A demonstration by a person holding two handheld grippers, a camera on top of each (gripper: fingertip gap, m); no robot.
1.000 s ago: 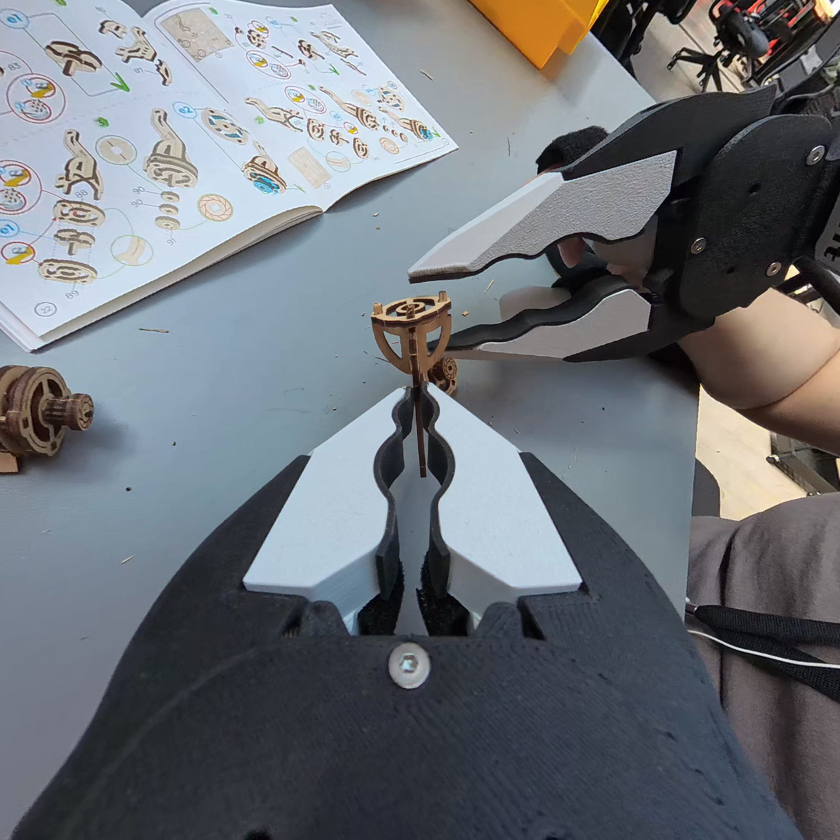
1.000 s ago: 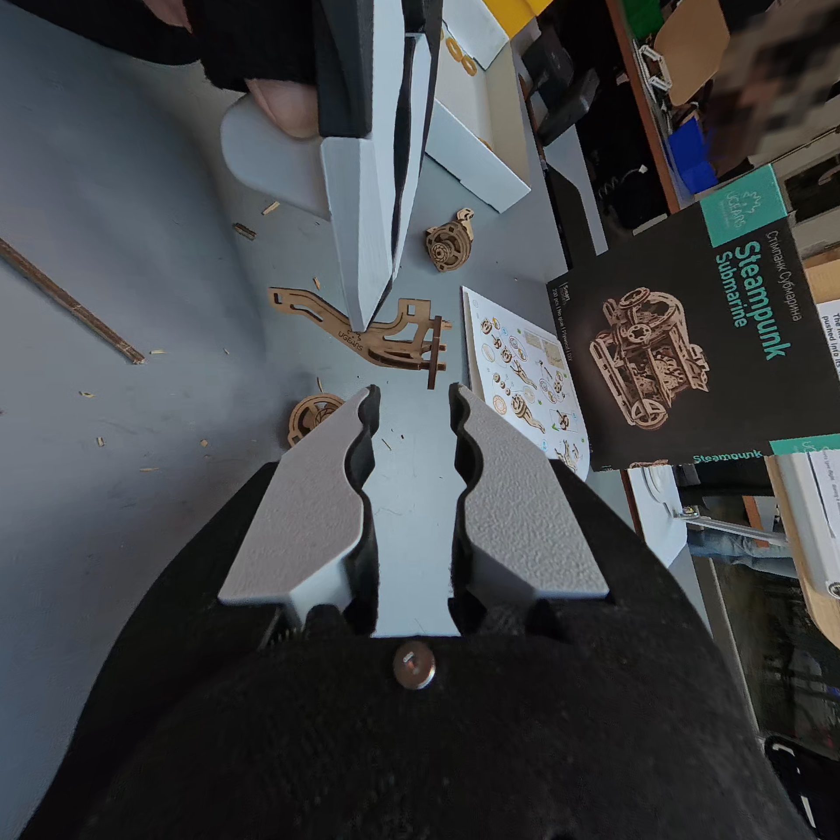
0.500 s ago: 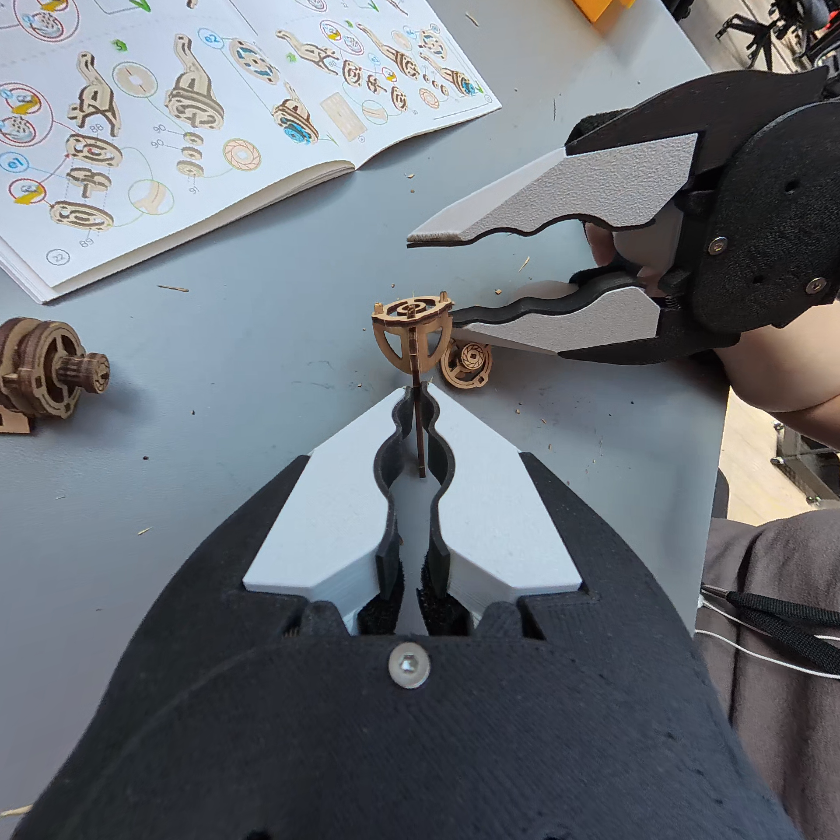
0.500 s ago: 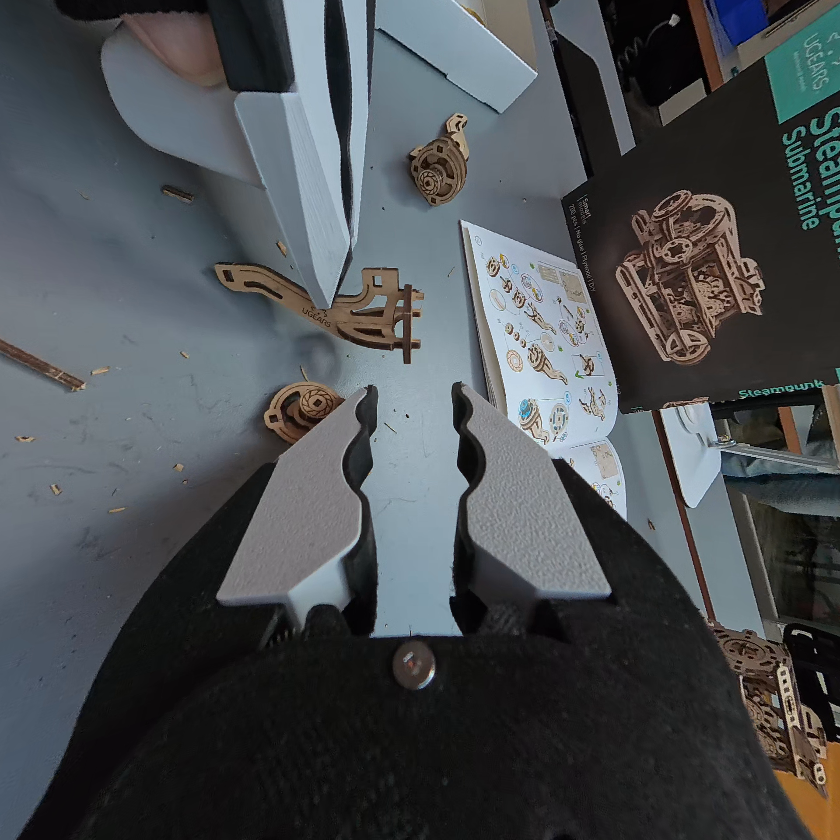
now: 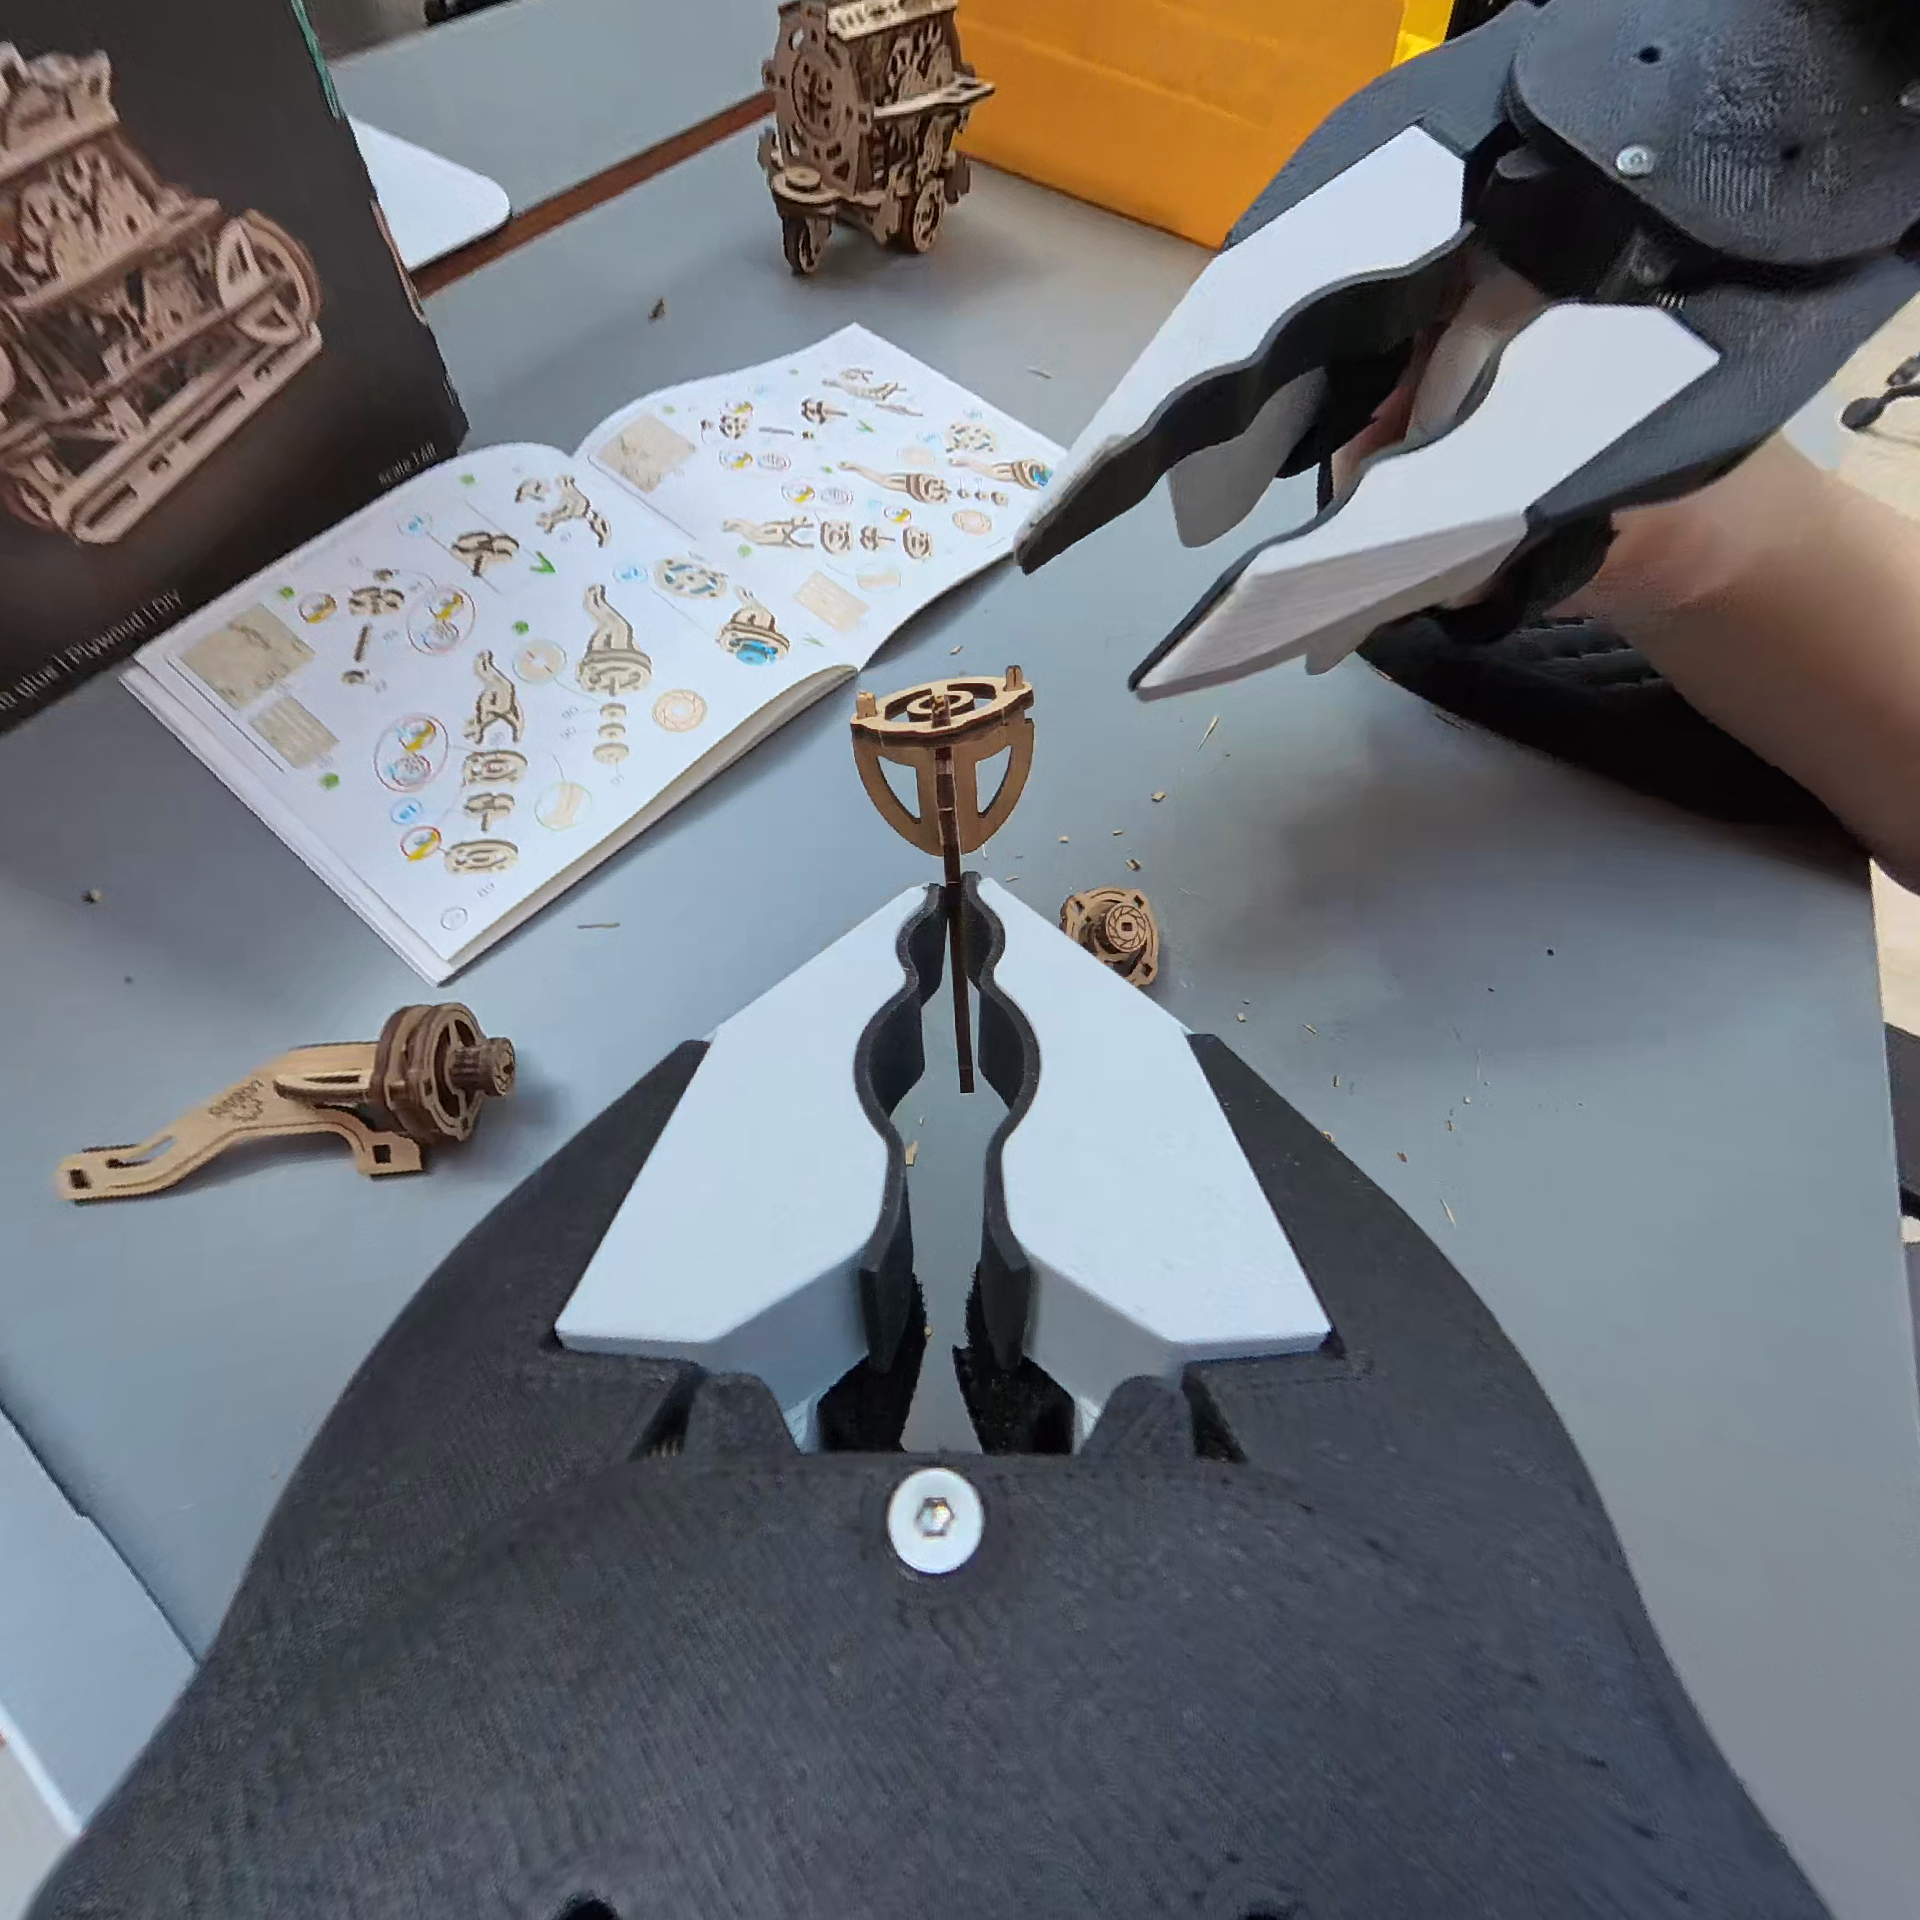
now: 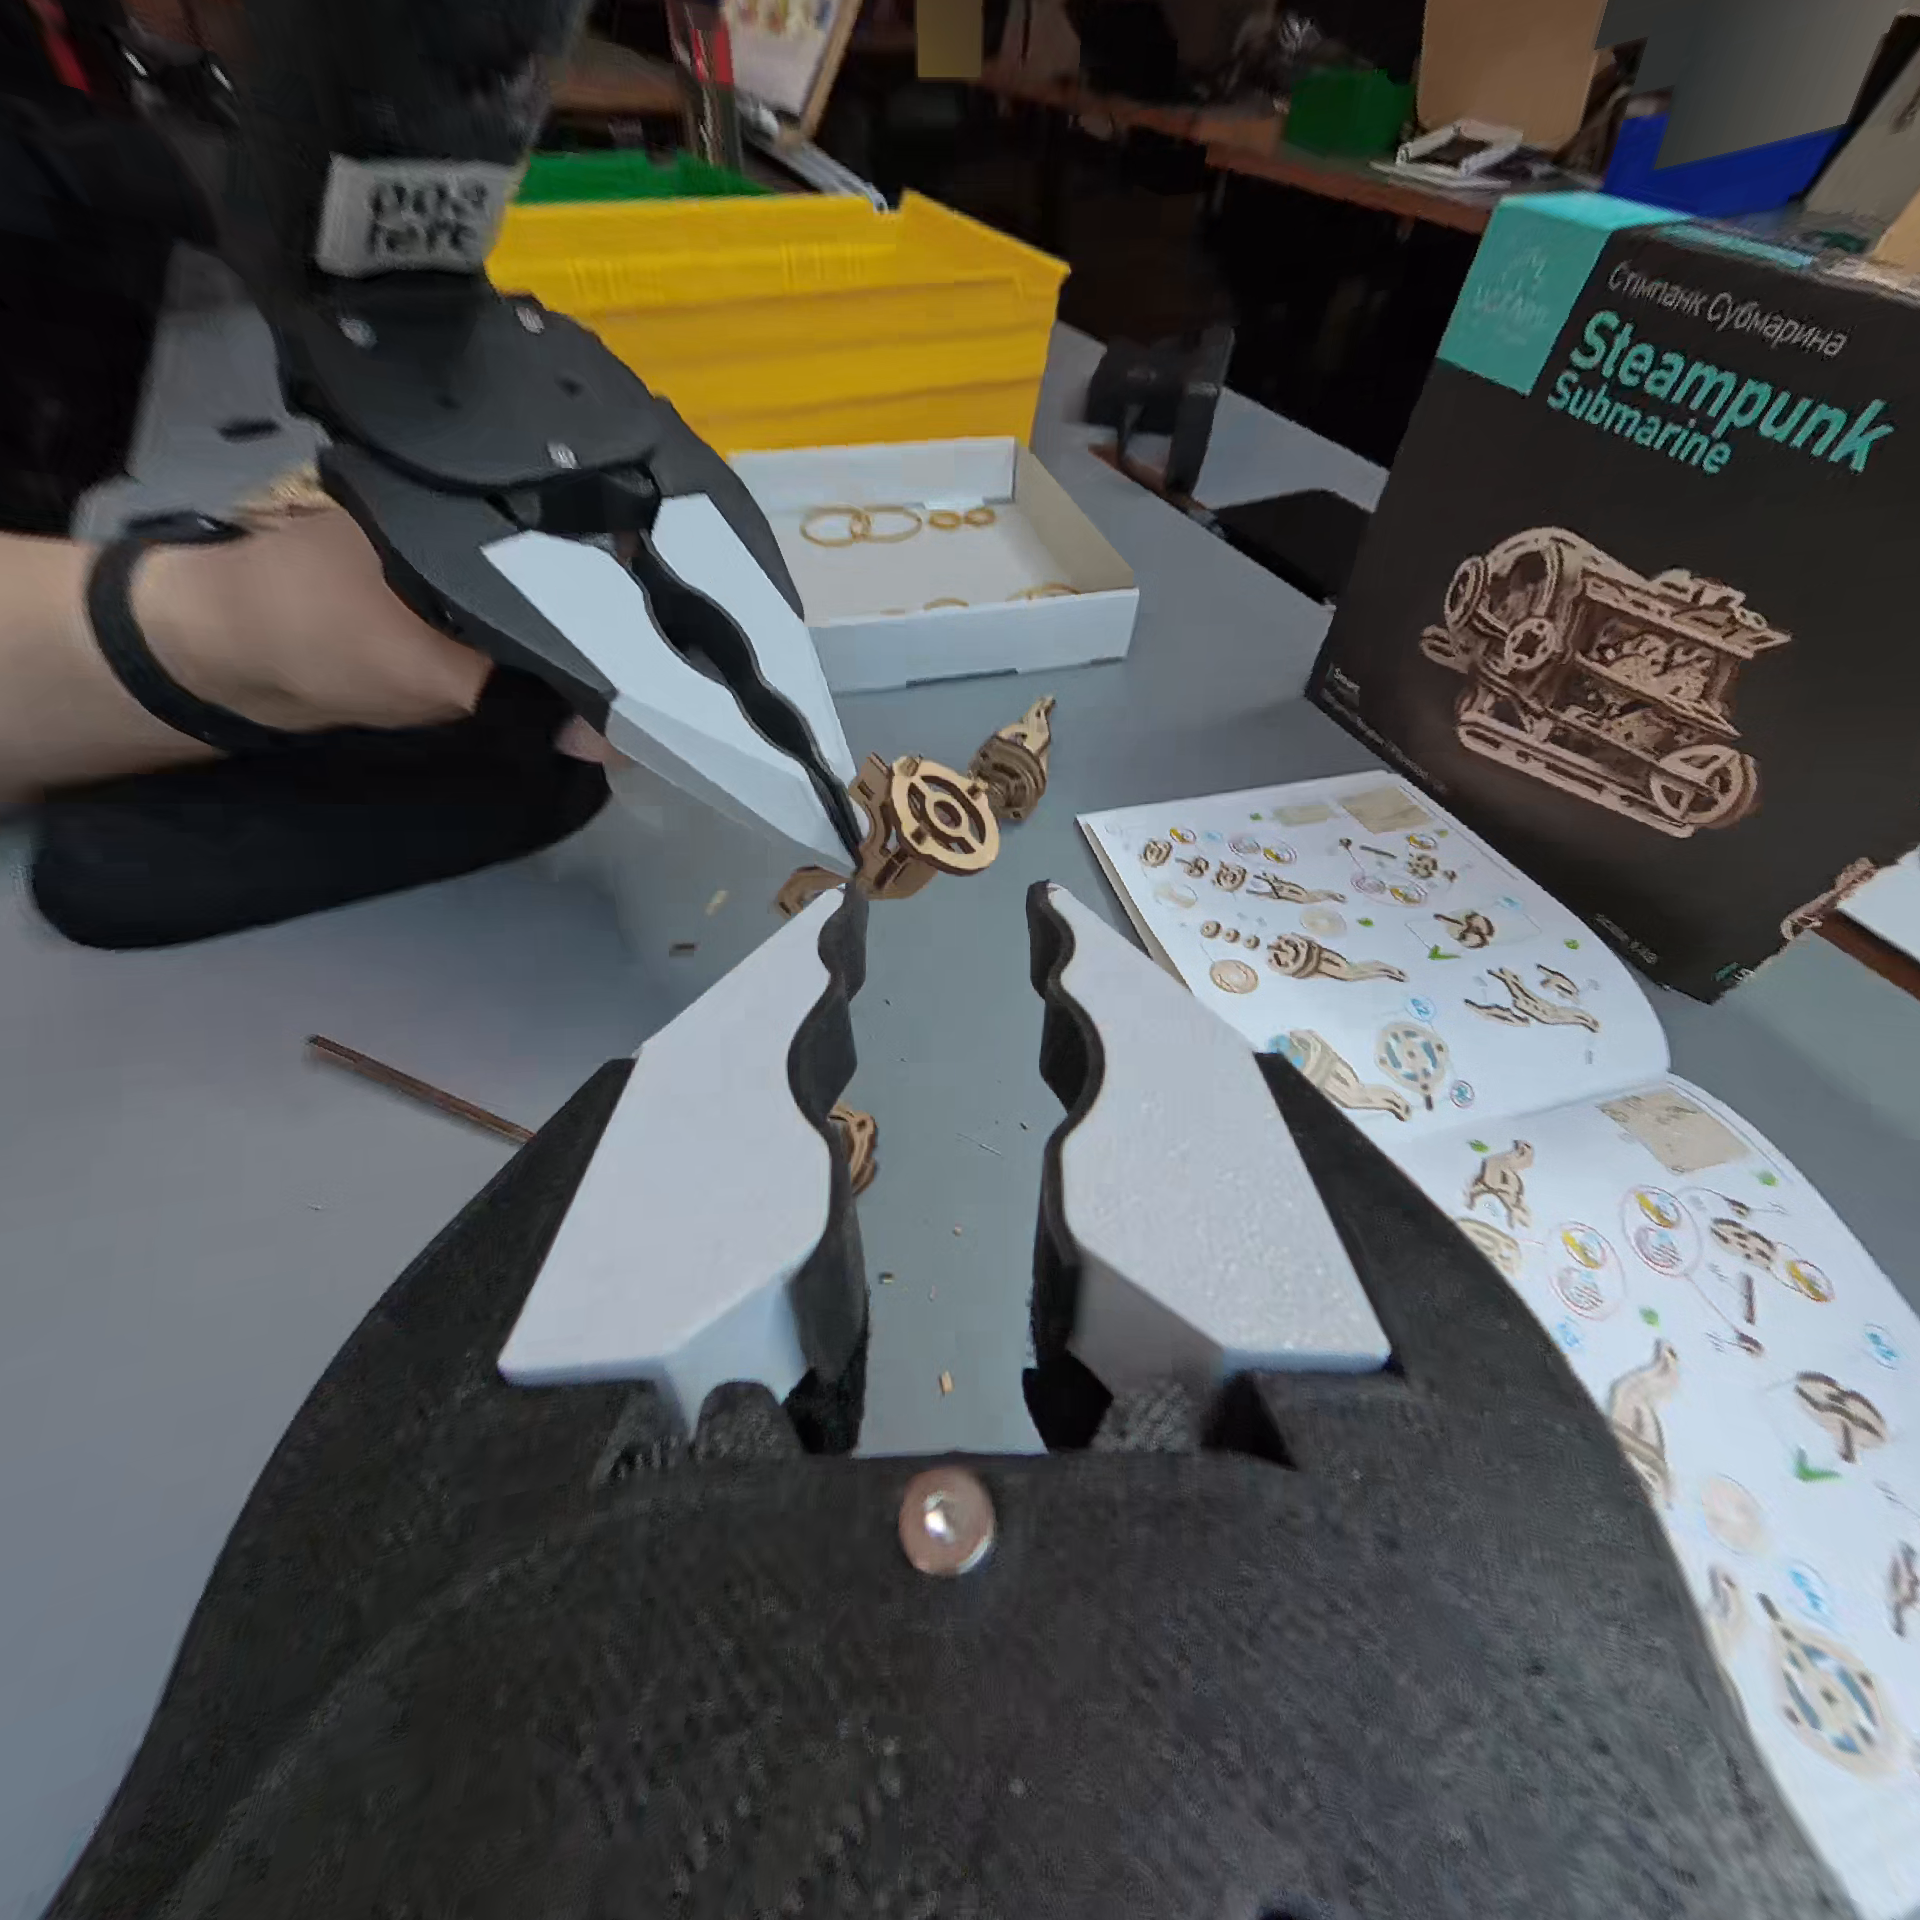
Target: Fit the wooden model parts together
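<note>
My left gripper point(image 5: 954, 889) is shut on the flat stem of a wooden arm part point(image 5: 943, 774), held upright above the grey table, its ringed disc end on top. In the right wrist view the left gripper point(image 6: 847, 847) holds that part point(image 6: 930, 823) just beyond my right fingertips. My right gripper point(image 6: 945, 902) is open and empty; in the left wrist view it point(image 5: 1081, 623) hovers up and to the right of the part. A small round wooden gear piece point(image 5: 1114, 933) lies on the table right of my left fingers. A second wooden arm with a drum point(image 5: 312, 1101) lies to the left.
An open instruction booklet point(image 5: 582, 644) lies behind the part, with the dark kit box point(image 6: 1621, 582) beyond it. A finished wooden model point(image 5: 868, 125) and a yellow bin point(image 6: 790, 301) stand at the back. A white tray point(image 6: 1081, 623) holds wooden rings. A thin wooden stick point(image 6: 416, 1086) lies left. Some 6 cm of space lies between my two pairs of fingers. My left tips are roughly 7 cm from the small round wooden gear piece point(image 5: 1114, 933).
My right gripper has lifted off the table and swung upright, away from the small gear piece. My left gripper has pulled back and risen with the wooden part still held.
</note>
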